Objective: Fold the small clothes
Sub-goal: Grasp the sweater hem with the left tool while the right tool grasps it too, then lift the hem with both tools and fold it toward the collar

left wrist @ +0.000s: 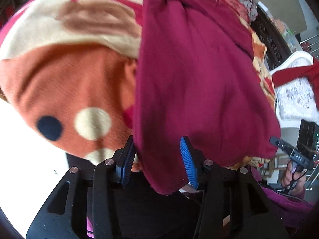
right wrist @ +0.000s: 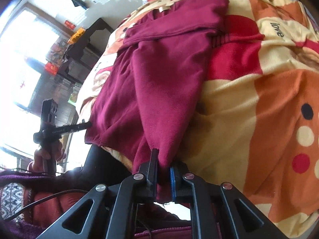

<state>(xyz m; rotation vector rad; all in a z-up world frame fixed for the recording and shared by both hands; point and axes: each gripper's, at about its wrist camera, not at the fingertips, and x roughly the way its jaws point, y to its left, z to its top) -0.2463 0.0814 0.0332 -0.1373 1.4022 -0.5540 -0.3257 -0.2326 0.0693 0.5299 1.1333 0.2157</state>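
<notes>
The dark magenta soft-knit garment [right wrist: 159, 73] lies lengthwise on a fleece blanket with orange, cream and red patches and dots [right wrist: 259, 99], which covers a bed. Its neck end, with a pale label, is at the far end; the hem end hangs toward the near edge of the bed.

Progress: the garment appears partly folded. In the right wrist view one side has been laid over the body, giving a long raised ridge down the middle, and a fold crosses near the top where a sleeve seems tucked in. The remaining work, in my judgement, is to settle the lengthwise fold flat and then fold the hem end up toward the neck. No finished compact bundle is visible.

Left gripper [left wrist: 159, 159]: the jaws stand moderately apart, blue ribbed pads visible on both sides. A corner flap of the garment's hem hangs down between them, but the pads do not press on it; the cloth looks released.

Right gripper [right wrist: 162, 169]: the jaws are nearly together and clamped on a bunched section of the hem, with cloth pulled taut up from the pinch.

The person's hand [right wrist: 47, 155] holding the left tool shows at the left of the right wrist view, beside the garment's near corner.
</notes>
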